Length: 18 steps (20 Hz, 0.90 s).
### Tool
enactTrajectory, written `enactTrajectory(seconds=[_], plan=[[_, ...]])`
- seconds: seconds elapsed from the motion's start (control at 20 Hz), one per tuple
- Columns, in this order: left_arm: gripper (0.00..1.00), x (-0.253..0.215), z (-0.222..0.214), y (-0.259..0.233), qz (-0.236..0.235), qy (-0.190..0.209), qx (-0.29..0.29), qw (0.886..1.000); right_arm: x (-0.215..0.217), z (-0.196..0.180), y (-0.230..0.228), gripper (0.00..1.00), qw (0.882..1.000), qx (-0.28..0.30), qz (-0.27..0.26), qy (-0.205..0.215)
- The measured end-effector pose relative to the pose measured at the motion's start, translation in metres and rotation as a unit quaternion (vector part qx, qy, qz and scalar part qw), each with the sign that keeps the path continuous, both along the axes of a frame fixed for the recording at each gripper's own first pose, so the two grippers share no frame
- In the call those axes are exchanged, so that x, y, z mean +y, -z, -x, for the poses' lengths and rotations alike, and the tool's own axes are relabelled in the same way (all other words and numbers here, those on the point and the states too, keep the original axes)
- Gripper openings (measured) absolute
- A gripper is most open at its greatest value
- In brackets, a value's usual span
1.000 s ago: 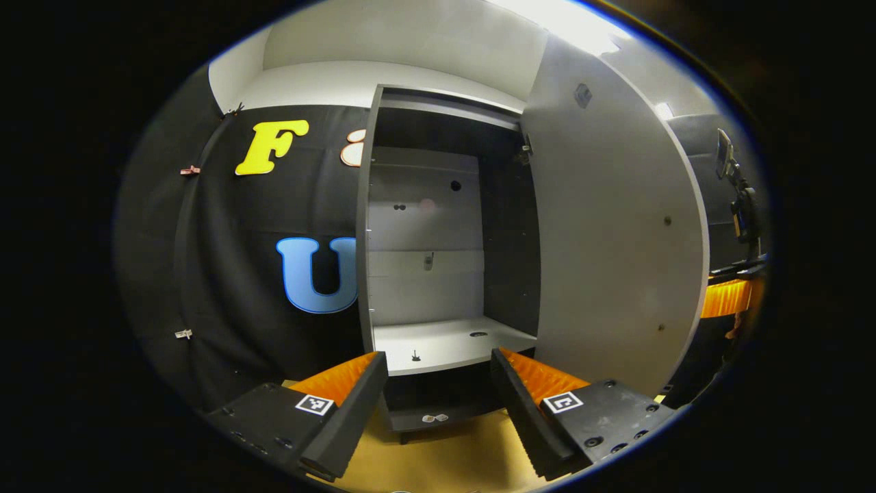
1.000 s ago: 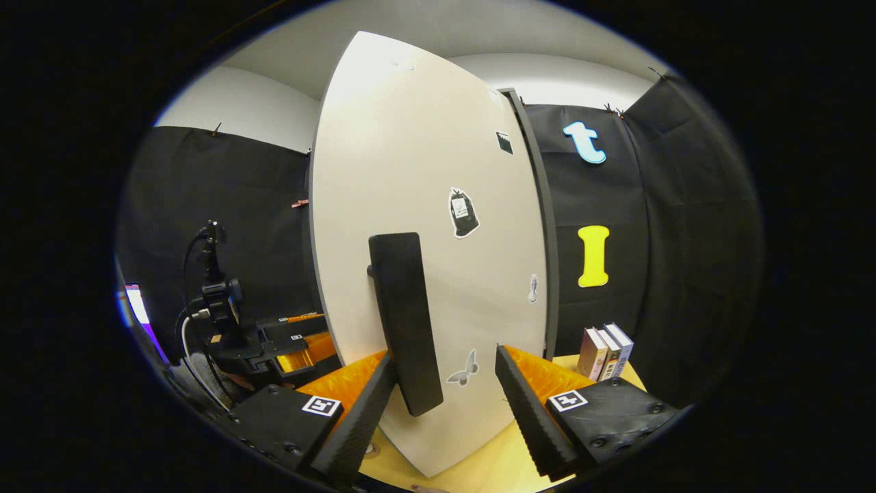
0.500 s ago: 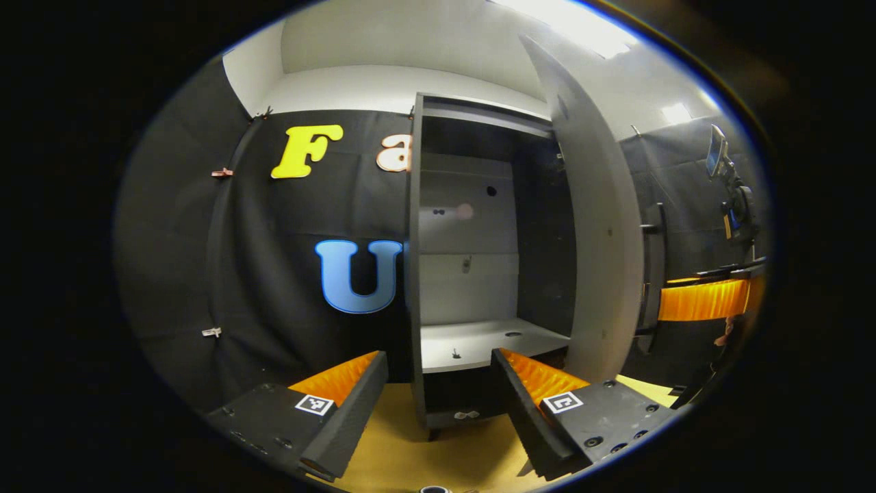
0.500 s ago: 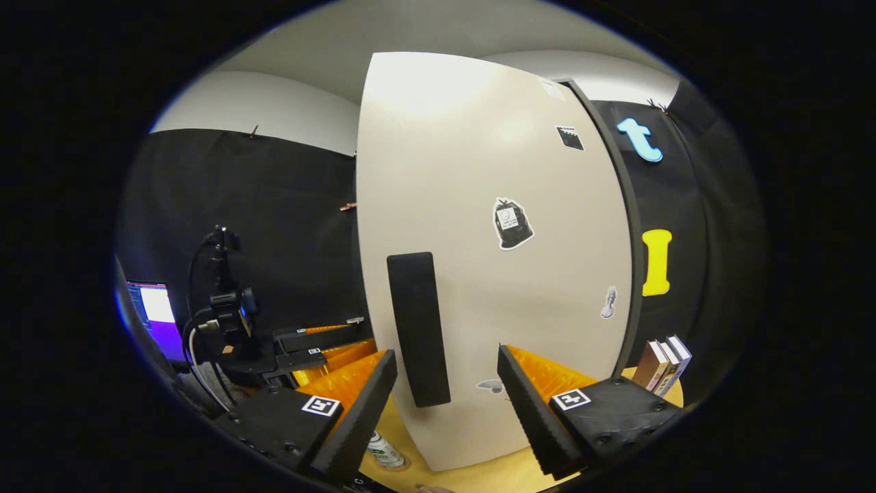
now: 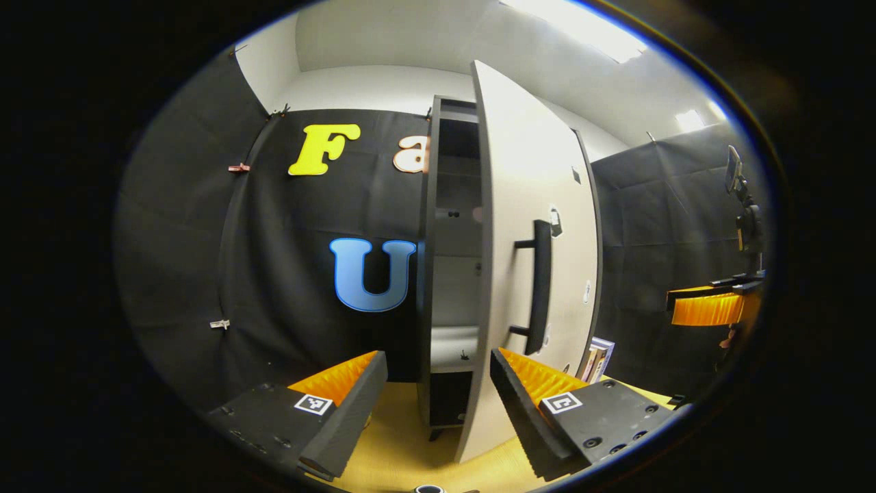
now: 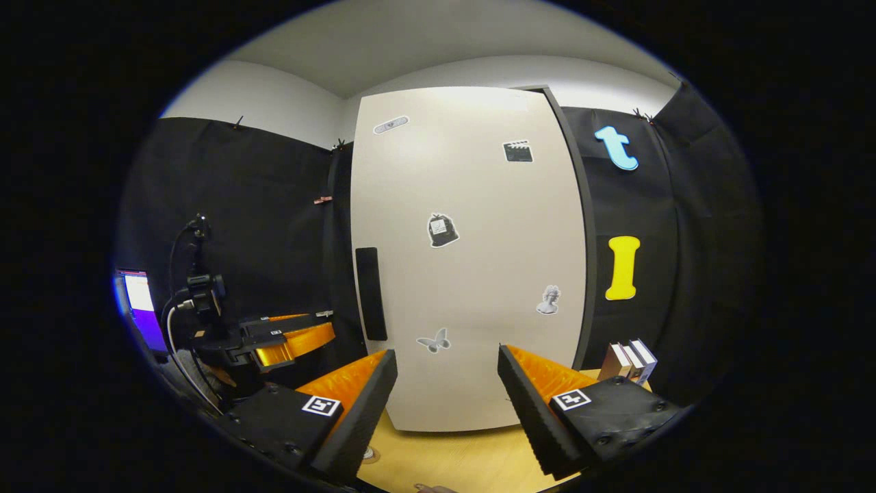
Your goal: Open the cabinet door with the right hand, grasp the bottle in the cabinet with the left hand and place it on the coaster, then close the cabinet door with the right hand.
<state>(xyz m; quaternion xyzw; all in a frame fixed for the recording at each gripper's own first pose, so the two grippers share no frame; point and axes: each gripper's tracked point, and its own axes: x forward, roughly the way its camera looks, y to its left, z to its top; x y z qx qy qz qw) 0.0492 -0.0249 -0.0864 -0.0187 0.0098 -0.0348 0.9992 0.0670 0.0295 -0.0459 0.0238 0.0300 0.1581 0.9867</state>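
The tall cabinet (image 5: 430,274) stands on the wooden table with its white, stickered door (image 6: 472,274) almost shut. In the left gripper view the door (image 5: 506,260) is edge-on, and a narrow gap still shows the inside shelf (image 5: 452,342). My right gripper (image 6: 445,411) is open, a little in front of the door and apart from its dark bar handle (image 6: 370,294). My left gripper (image 5: 438,411) is open too and holds nothing. A small round dark top (image 5: 429,489) peeks in at the bottom edge, possibly the bottle's cap.
Several books (image 6: 629,359) stand on the table right of the cabinet. A camera stand (image 6: 198,294) with cables and a lit screen (image 6: 140,294) are at the left. The other gripper (image 6: 287,339) hovers left of the door.
The door has swung from wide open to nearly shut. My right gripper has let the handle slip out from between its fingers and drawn back. The left gripper view has shifted leftward.
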Motion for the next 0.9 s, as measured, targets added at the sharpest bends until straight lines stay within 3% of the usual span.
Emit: enactTrajectory(seconds=[0.35,0.9], plan=[[0.95,-0.018,0.001,-0.003,0.006,0.014,0.003,1.000,-0.021,0.015,-0.009,0.96,1.000,-0.007,0.006,0.028],[0.95,-0.005,0.012,-0.021,0.005,0.070,-0.001,0.998,-0.007,0.019,-0.010,0.96,0.995,-0.024,0.026,0.098]])
